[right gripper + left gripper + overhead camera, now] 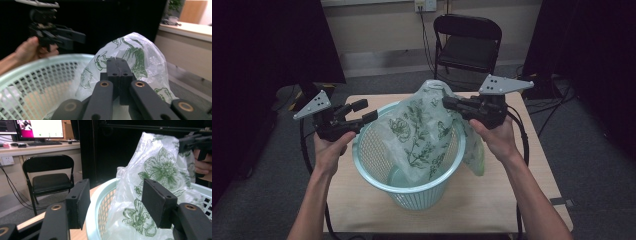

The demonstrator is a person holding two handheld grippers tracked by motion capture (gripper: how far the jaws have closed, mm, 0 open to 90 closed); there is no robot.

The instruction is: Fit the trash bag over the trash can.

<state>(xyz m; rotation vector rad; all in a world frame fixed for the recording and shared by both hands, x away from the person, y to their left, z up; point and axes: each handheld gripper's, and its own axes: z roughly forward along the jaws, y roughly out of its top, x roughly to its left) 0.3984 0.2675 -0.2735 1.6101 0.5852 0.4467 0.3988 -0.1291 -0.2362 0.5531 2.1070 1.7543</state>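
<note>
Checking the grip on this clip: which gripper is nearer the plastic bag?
Right. The right gripper is shut on the plastic bag; the left gripper is open beside the basket rim.

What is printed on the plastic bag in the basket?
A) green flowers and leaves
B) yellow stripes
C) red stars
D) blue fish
A: the see-through plastic bag standing in the pale green basket carries dark green flowers and leafy stems, plain in the left gripper view too.
</note>
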